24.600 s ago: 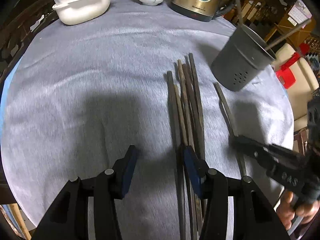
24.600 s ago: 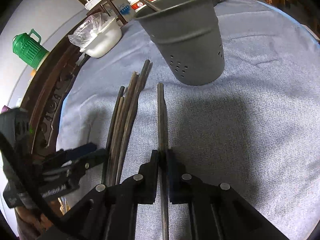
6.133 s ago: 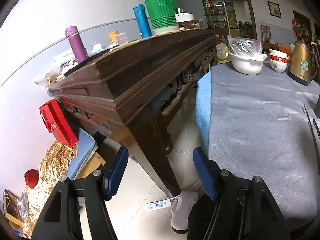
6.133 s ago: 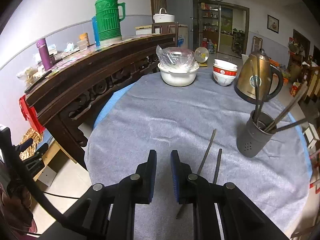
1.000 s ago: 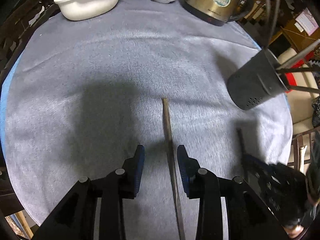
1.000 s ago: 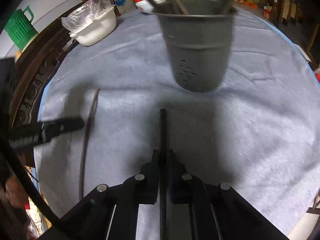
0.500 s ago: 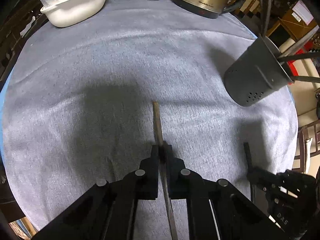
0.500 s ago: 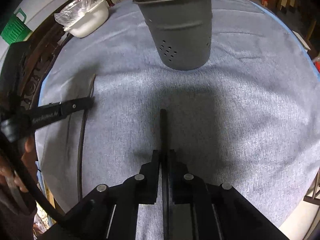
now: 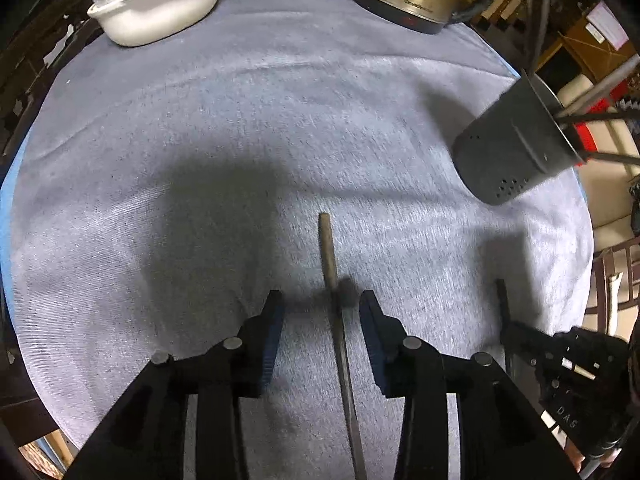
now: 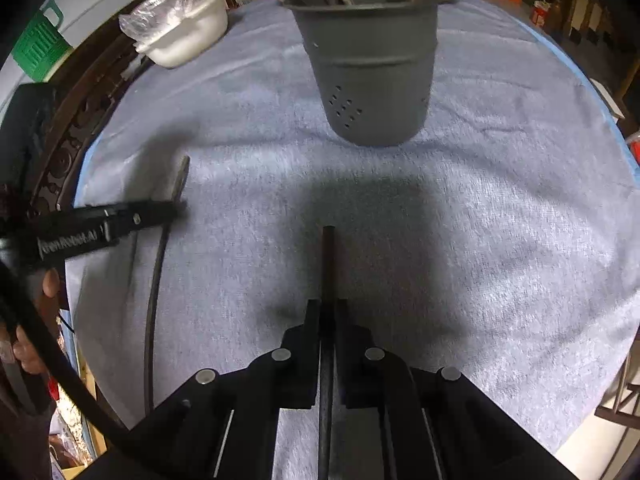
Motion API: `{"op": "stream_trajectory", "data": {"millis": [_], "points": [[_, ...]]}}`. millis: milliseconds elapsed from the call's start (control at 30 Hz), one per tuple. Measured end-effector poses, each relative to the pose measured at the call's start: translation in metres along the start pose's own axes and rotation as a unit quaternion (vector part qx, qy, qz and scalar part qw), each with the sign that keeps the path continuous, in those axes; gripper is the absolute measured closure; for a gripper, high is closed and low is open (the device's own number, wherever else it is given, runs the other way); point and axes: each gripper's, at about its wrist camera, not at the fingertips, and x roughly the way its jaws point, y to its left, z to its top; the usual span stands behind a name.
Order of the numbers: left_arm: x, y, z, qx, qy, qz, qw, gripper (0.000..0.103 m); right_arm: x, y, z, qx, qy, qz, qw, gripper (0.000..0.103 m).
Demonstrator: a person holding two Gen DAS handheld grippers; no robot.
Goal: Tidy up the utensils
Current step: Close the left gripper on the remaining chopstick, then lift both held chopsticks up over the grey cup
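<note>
Two chopsticks point(image 9: 332, 276) flat (rest in holder point(image 9: 516, 148))

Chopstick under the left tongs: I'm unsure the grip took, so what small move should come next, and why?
Probably close the left tongs again. Their jaws are opening, and the brown chopstick lies between them on the grey cloth, untouched, nearer one pad. The right tongs already pinch their dark chopstick.

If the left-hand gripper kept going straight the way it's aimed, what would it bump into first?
Probably the chopstick lying between its opening jaws, or the grey tablecloth under it. The left gripper points steeply down at the table; depth is hard to judge, so which comes first is unclear.
</note>
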Motion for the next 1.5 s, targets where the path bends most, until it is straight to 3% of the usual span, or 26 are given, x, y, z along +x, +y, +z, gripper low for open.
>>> {"op": "stream_trajectory", "data": {"millis": [200, 267, 333, 500, 700, 1067, 1233, 1500], "points": [[0.007, -0.014, 0.013, 0.008, 0.000, 0.030, 0.9995, 0.065, 0.004, 0.008, 0.007, -0.006, 0.005, -0.019, 1.000, 0.094], [0.008, -0.017, 0.016, 0.011, -0.006, 0.041, 0.9991, 0.083, 0.007, 0.010, 0.011, -0.011, -0.005, -0.017, 1.000, 0.093], [0.008, -0.016, 0.019, 0.011, -0.012, 0.047, 0.9988, 0.096, 0.007, 0.009, 0.013, -0.011, -0.011, -0.010, 1.000, 0.094], [0.002, -0.011, 0.014, -0.004, -0.029, 0.043, 0.9986, 0.097, -0.001, 0.003, 0.009, -0.006, -0.026, 0.016, 1.000, 0.096], [-0.056, -0.021, -0.005, 0.003, -0.092, 0.029, 0.9953, 0.098, -0.053, 0.000, 0.002, -0.024, -0.104, 0.051, 0.993, 0.096], [-0.169, -0.035, -0.008, 0.026, -0.218, -0.004, 0.9756, 0.098, -0.151, -0.005, -0.006, -0.017, -0.236, 0.102, 0.966, 0.096], [-0.186, -0.042, 0.000, 0.030, -0.249, -0.009, 0.9681, 0.098, -0.187, -0.014, -0.010, -0.007, -0.288, 0.104, 0.952, 0.096], [-0.205, -0.051, 0.017, 0.023, -0.272, -0.012, 0.9618, 0.098, -0.215, -0.017, 0.004, 0.001, -0.330, 0.087, 0.940, 0.096]]}}
